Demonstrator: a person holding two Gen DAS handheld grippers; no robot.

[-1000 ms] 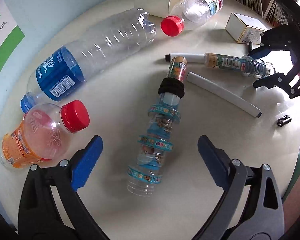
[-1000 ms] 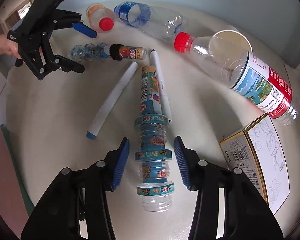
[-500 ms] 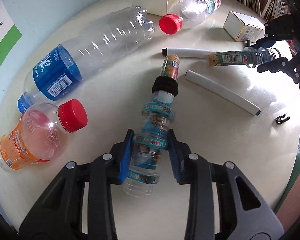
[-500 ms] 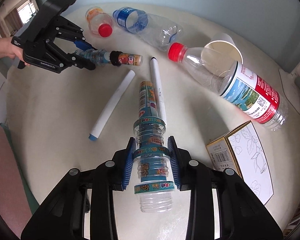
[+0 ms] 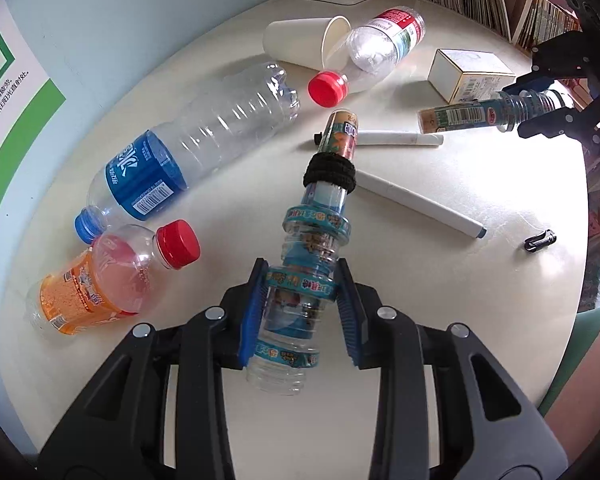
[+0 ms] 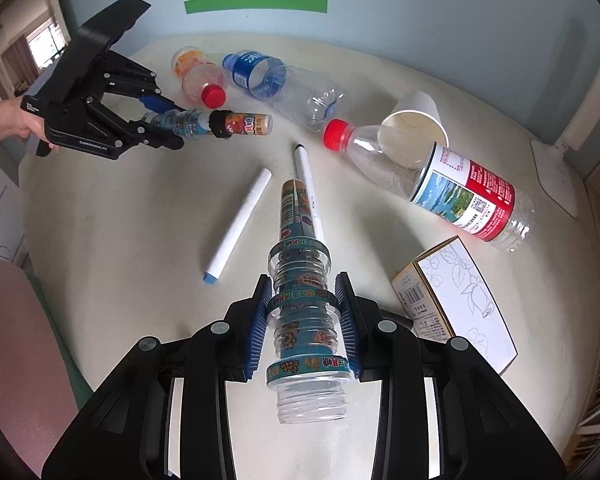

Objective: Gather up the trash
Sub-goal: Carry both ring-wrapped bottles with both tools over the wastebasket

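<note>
The left tongs [image 5: 300,312] gripped a ribbed bottle with a black band [image 5: 306,264] at lower centre of the frame; the right tongs [image 6: 302,320] gripped a second ribbed bottle [image 6: 304,308] likewise. Both seemed lifted off the table [image 5: 440,280], so the next move was probably carrying them to a bin, unseen here.

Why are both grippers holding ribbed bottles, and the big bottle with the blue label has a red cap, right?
Not quite: the big bottle with the blue label has a blue cap, as the left wrist view shows. Both grippers, left gripper and right gripper, do hold ribbed bottles.

Both tools [image 5: 300,312] [image 6: 304,328] clamped, lifted off table.
</note>
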